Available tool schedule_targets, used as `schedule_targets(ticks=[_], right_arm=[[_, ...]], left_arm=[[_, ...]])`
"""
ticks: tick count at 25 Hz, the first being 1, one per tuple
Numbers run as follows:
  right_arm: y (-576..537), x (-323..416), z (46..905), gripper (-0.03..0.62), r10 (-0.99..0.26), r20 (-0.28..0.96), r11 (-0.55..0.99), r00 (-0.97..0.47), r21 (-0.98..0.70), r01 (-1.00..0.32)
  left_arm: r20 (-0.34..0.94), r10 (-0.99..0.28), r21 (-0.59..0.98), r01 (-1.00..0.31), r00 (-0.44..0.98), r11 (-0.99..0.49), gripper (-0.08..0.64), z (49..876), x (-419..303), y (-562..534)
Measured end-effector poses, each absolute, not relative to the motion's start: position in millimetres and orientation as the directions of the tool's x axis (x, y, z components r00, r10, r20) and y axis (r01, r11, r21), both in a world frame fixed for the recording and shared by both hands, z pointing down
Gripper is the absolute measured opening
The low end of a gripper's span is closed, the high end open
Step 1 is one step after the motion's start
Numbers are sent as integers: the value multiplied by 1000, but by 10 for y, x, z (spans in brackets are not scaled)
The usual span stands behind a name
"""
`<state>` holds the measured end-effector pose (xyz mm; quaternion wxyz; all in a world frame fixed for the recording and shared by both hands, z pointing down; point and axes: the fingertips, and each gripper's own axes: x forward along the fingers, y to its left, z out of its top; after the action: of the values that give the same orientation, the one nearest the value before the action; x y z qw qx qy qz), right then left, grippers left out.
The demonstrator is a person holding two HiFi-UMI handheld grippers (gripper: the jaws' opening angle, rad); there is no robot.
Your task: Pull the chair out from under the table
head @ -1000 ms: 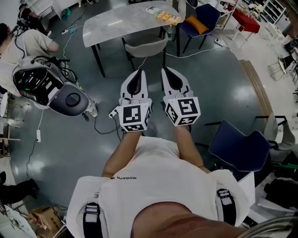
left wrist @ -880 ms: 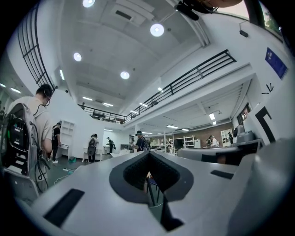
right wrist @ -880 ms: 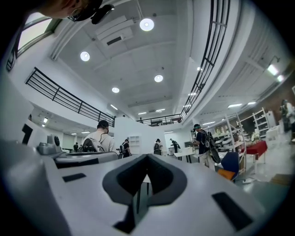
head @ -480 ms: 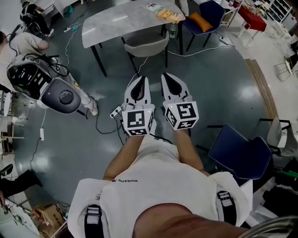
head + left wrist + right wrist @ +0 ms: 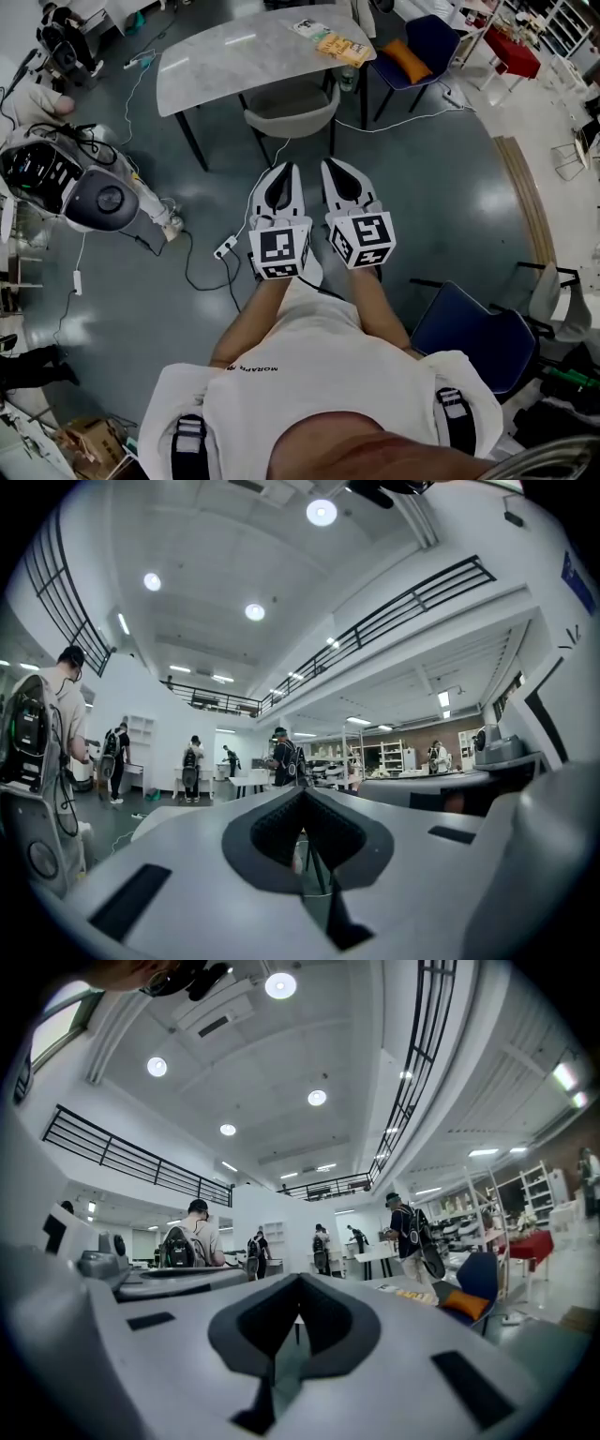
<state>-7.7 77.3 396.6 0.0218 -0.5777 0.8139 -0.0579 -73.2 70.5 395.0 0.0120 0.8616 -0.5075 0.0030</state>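
A grey chair [image 5: 289, 105] stands tucked under the near edge of a pale grey table [image 5: 225, 52] at the top of the head view. My left gripper [image 5: 286, 171] and right gripper [image 5: 335, 169] are held side by side, level, pointing at the chair from a short way off, over bare floor. Both are shut with nothing between the jaws. In the left gripper view the left gripper [image 5: 302, 797] has its dark pads meeting at the tip. The right gripper [image 5: 300, 1283] looks the same in the right gripper view. The chair is mostly hidden behind the jaws in both gripper views.
A blue chair with an orange cushion [image 5: 412, 47] stands right of the table. Another blue chair [image 5: 473, 328] is near my right side. A white robot base [image 5: 70, 183] and a cable with a power strip [image 5: 225, 248] lie on the floor to the left. Papers [image 5: 333, 39] lie on the table.
Both grippers have moved forward toward the chair and table, which now appear lower and nearer in the head view. Both stayed shut.
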Motion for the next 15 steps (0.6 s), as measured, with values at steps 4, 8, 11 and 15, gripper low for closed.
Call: schedule_targets(ticks=[4, 8, 11, 15], right_arm=[[176, -1, 4017, 12, -935, 60, 341, -348, -108, -934], [-366, 90, 3914, 12, -925, 77, 362, -371, -104, -926], [-747, 177, 3847, 12, -928, 72, 360, -365, -73, -930], [-1079, 238, 3905, 12, -929, 99, 351, -356, -63, -934]], left_arm=[[38, -887, 35, -888, 460, -459, 2, 4056, -694, 73], [63, -888, 35, -891, 455, -453, 2, 4057, -669, -488], [54, -888, 44, -890, 456, -454, 2, 4028, -614, -881], [48, -889, 58, -890, 455, -452, 2, 4019, -568, -1243]])
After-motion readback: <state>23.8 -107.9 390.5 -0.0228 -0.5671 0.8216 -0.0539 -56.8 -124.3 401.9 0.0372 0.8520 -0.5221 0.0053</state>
